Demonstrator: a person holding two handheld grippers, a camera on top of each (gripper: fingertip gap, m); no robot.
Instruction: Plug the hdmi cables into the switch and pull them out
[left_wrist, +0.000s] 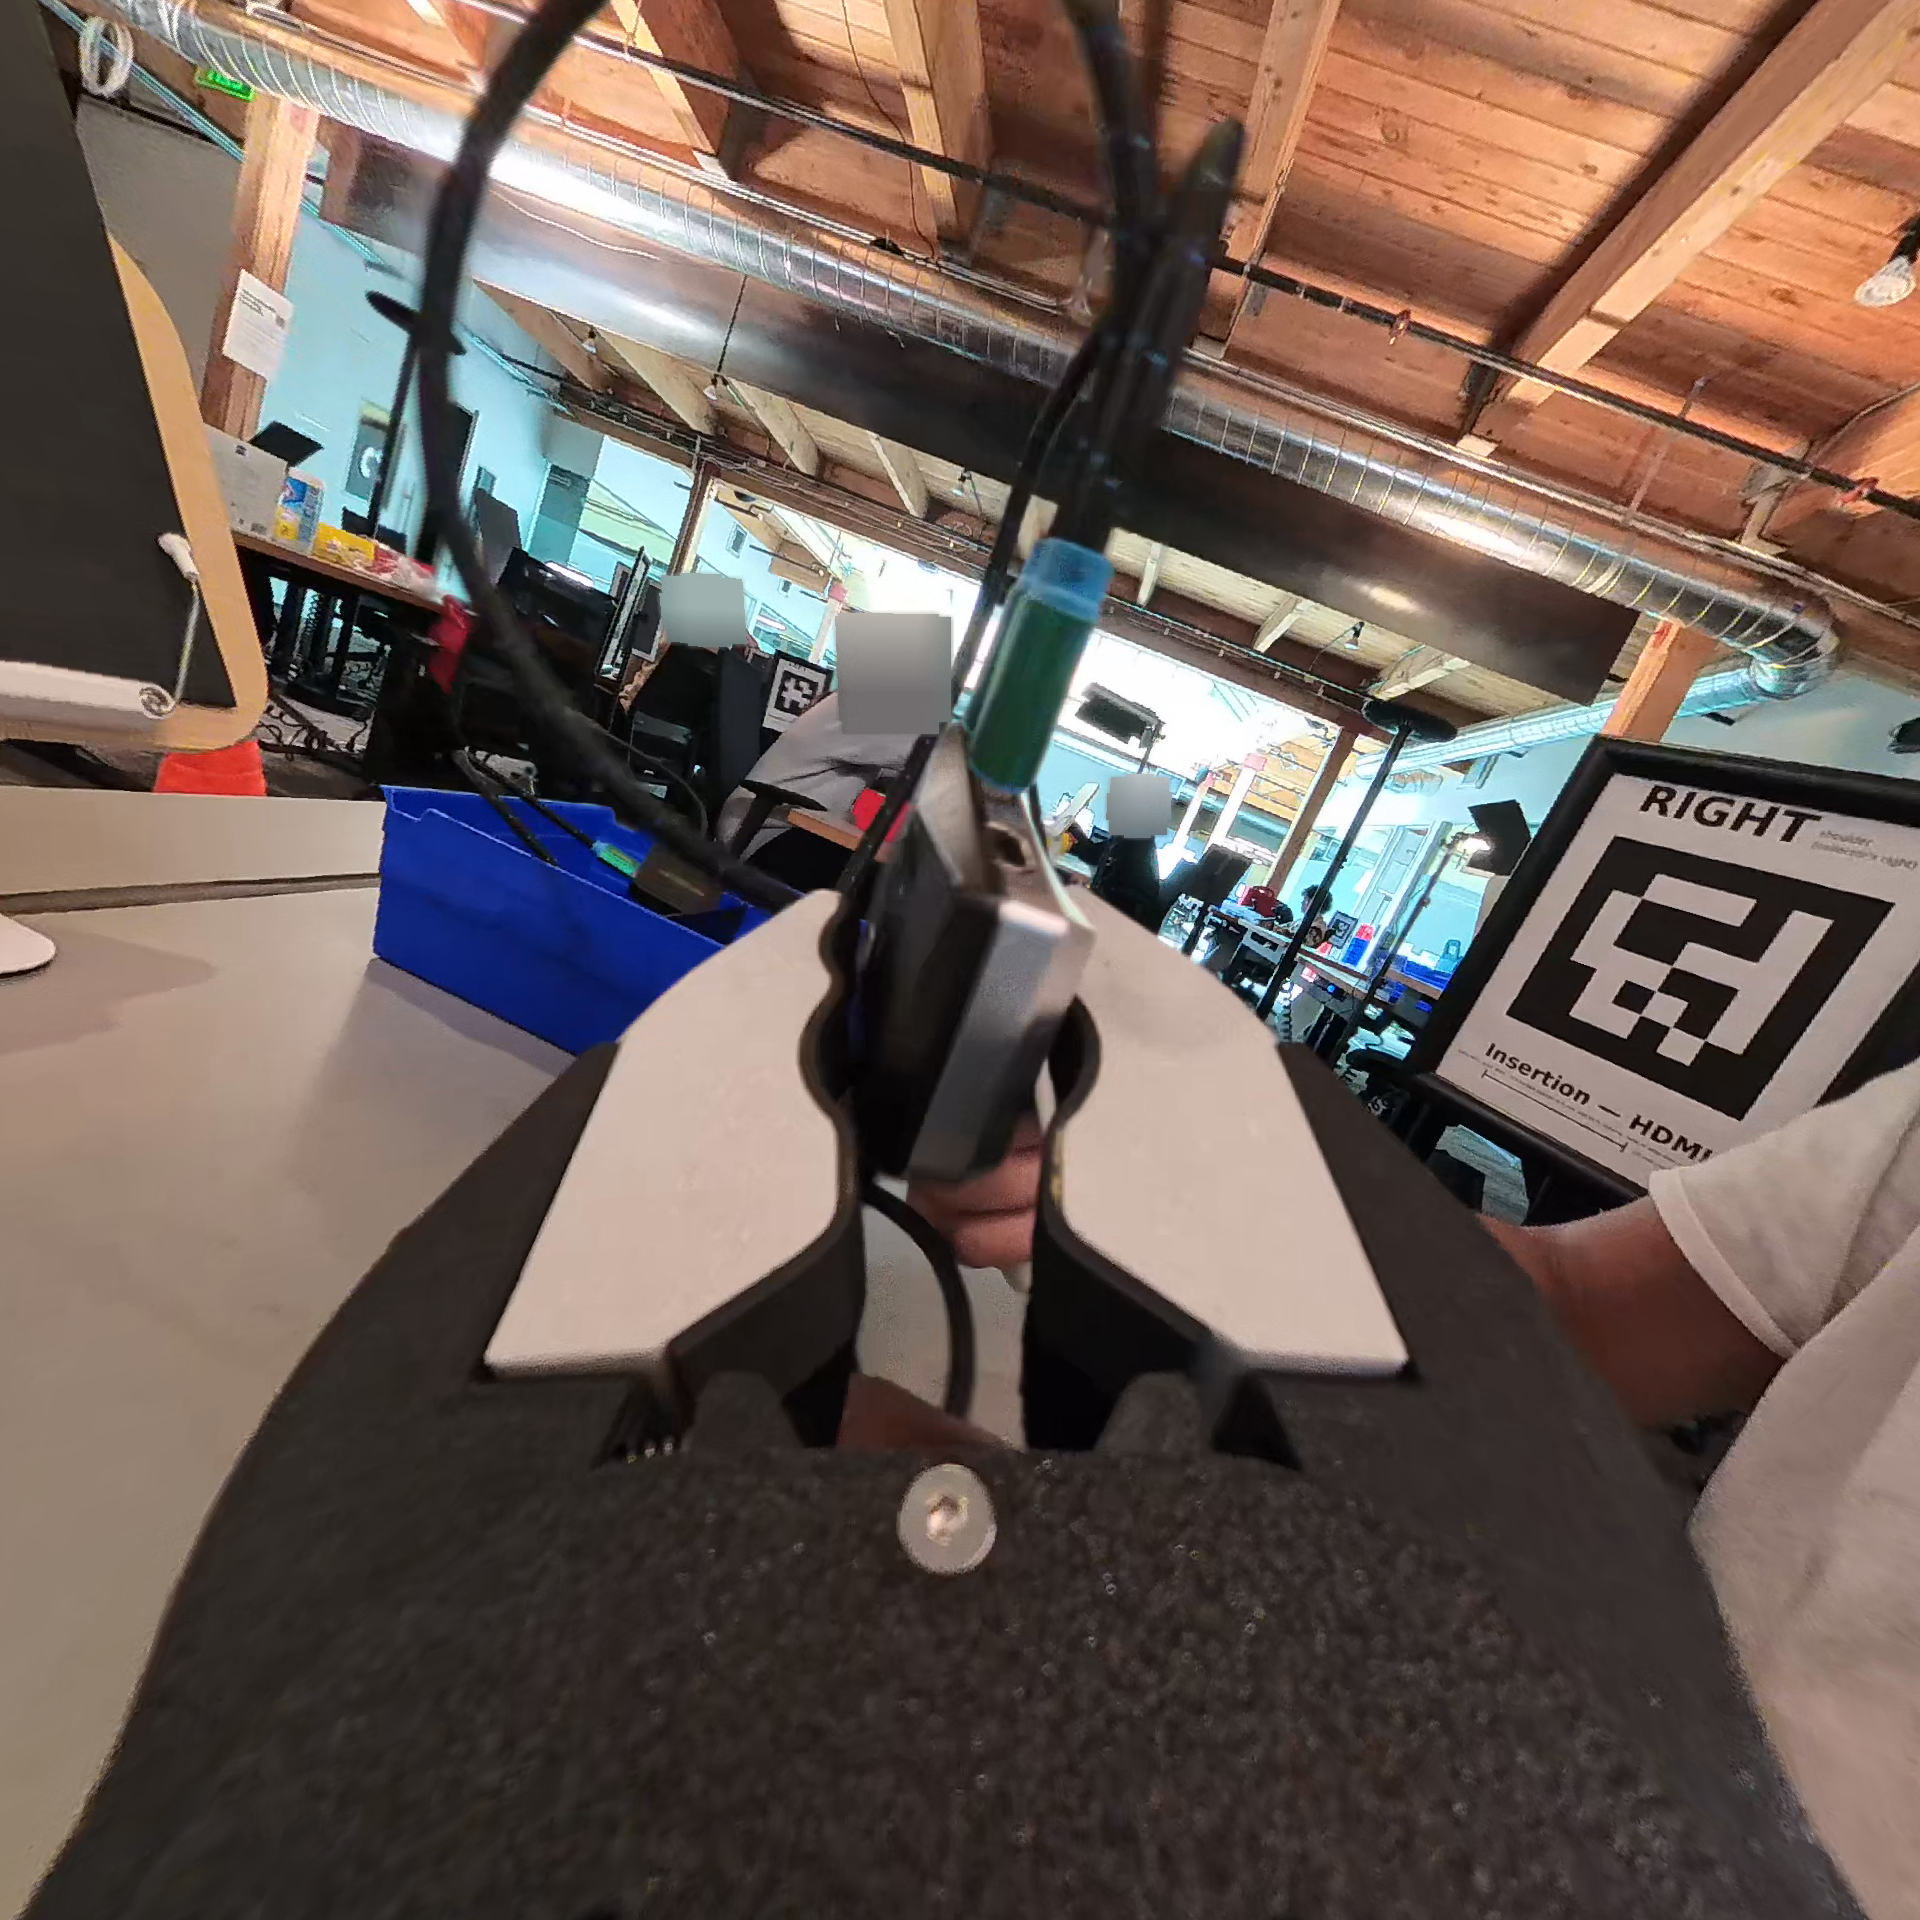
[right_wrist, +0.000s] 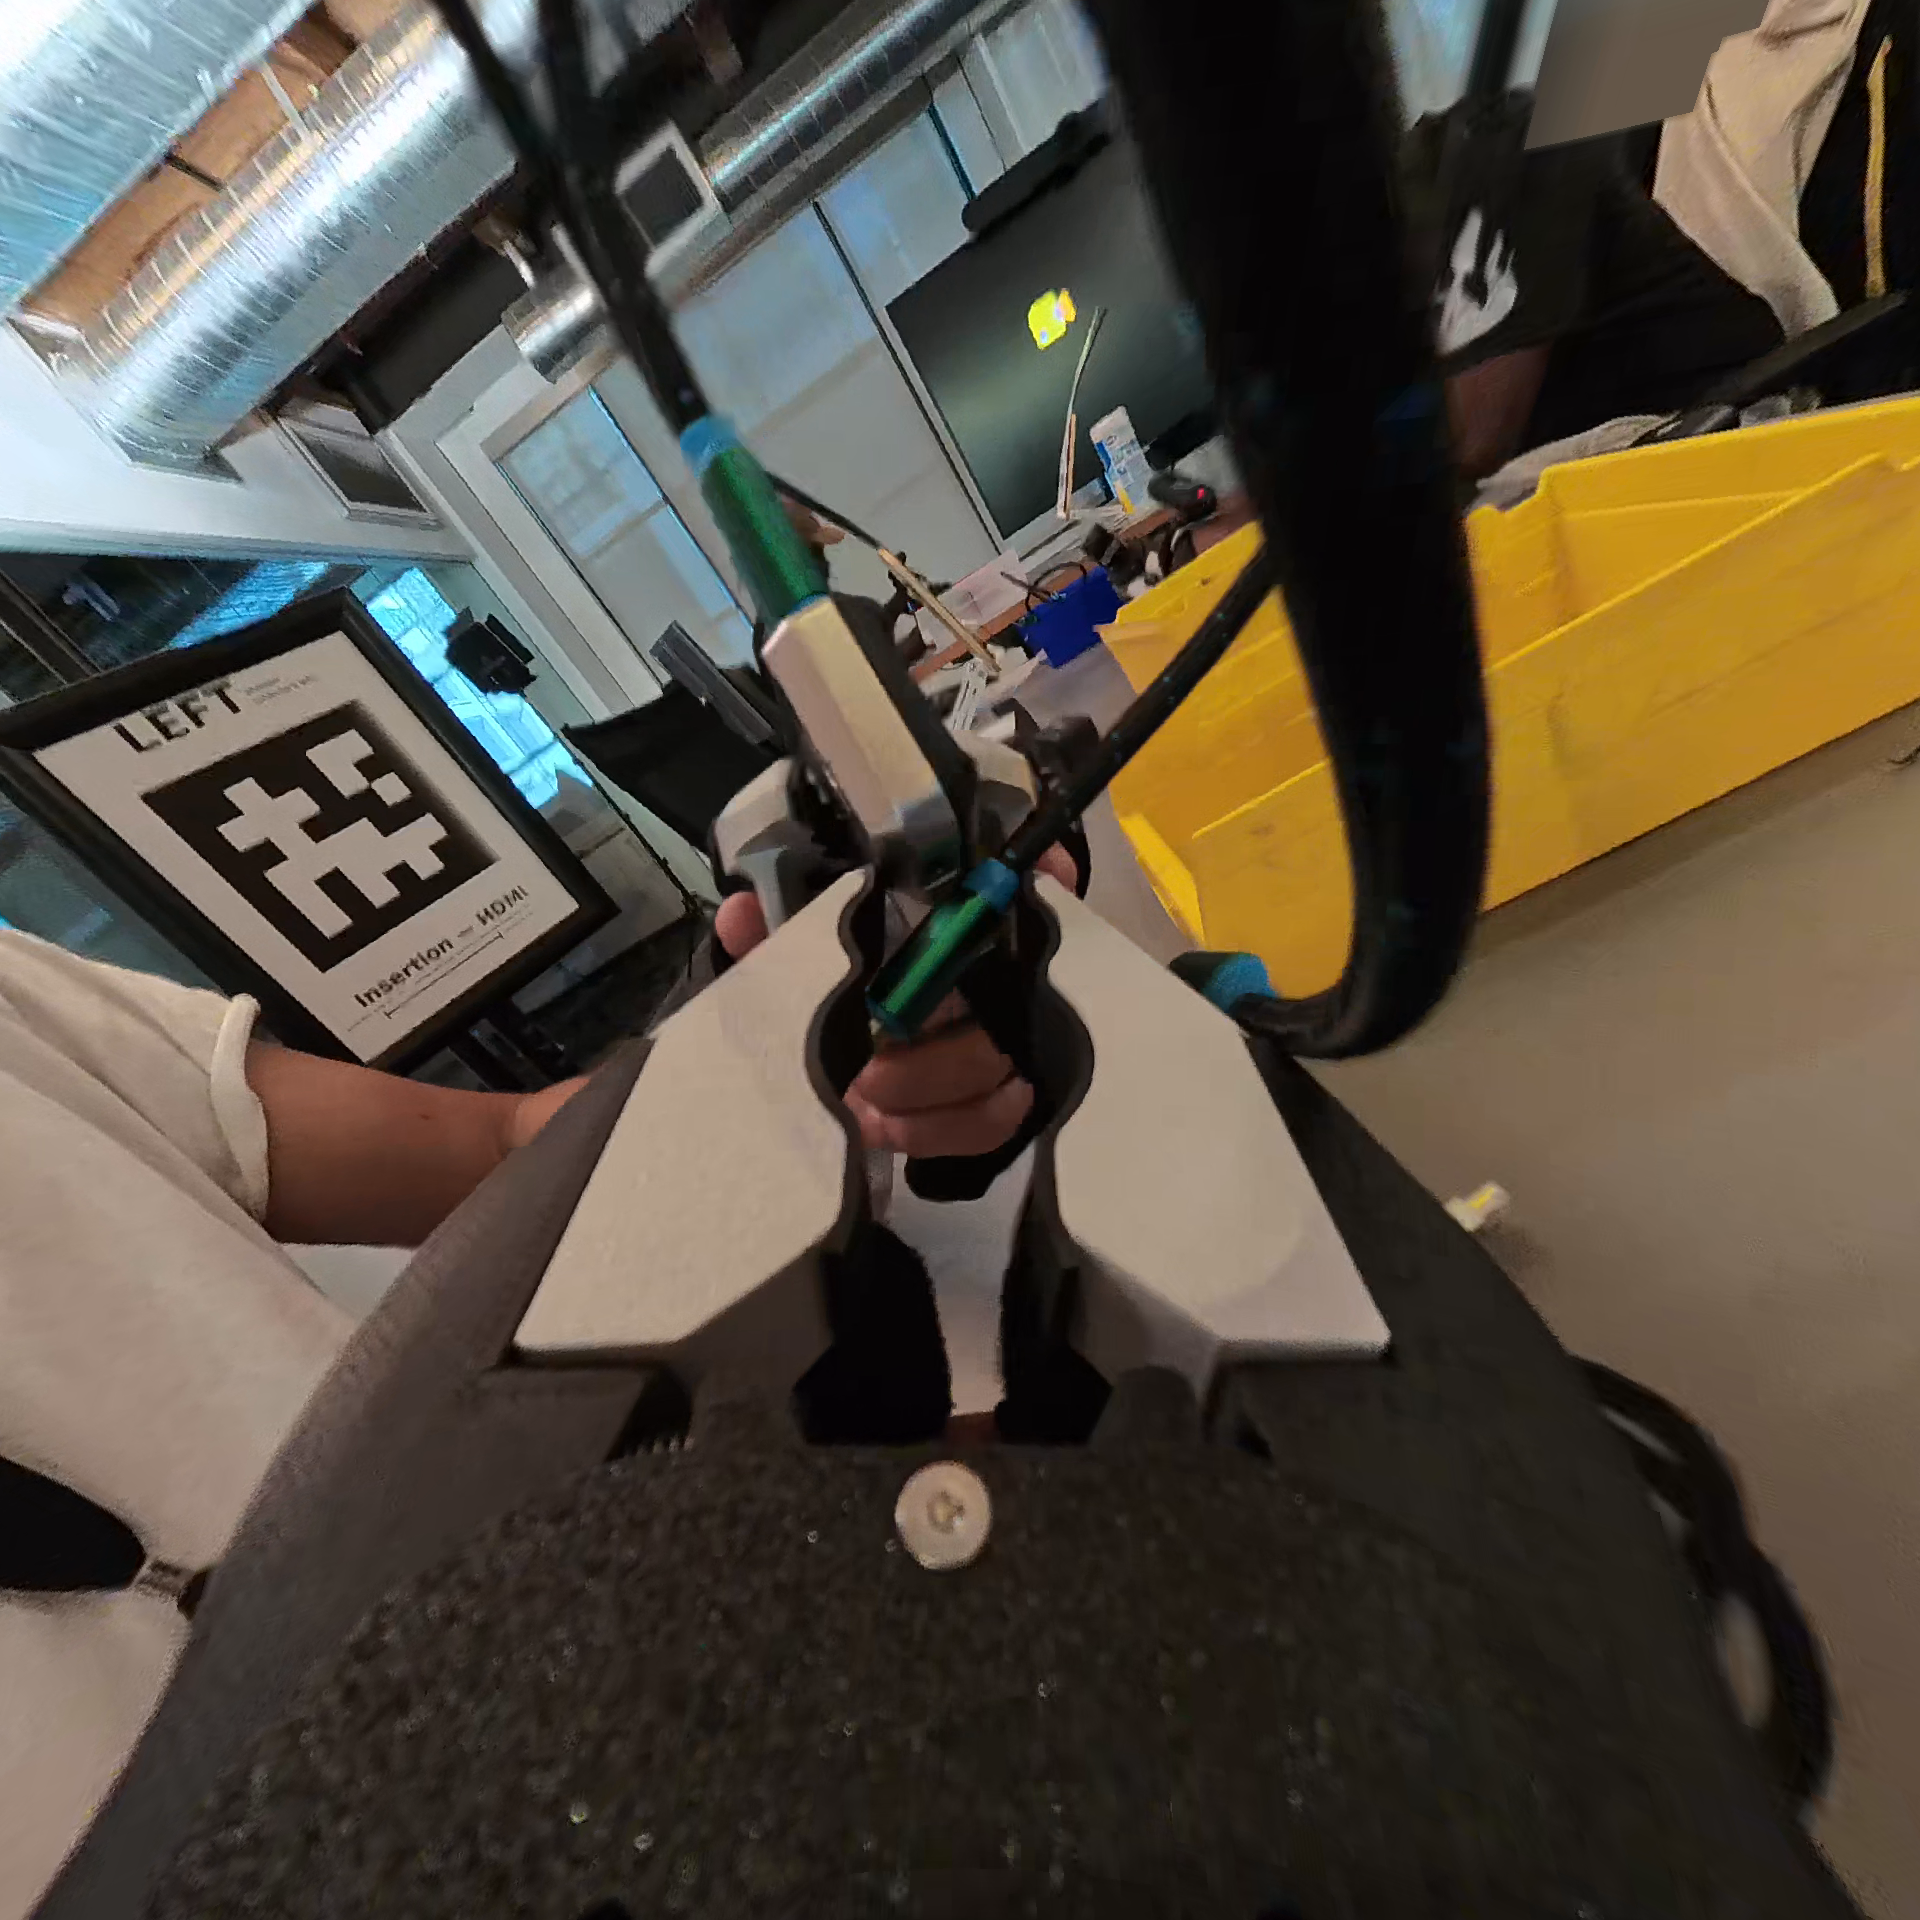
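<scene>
My left gripper (left_wrist: 951, 1039) pinches the silver switch (left_wrist: 971, 997), held up off the table; one green-sleeved HDMI plug (left_wrist: 1029, 686) sits in its top end. My right gripper (right_wrist: 951, 987) pinches a second green plug (right_wrist: 930, 966) just below the switch (right_wrist: 862, 727). Step: inserting the second cable, probably. Next: align the plug with its port, then push straight.
</scene>
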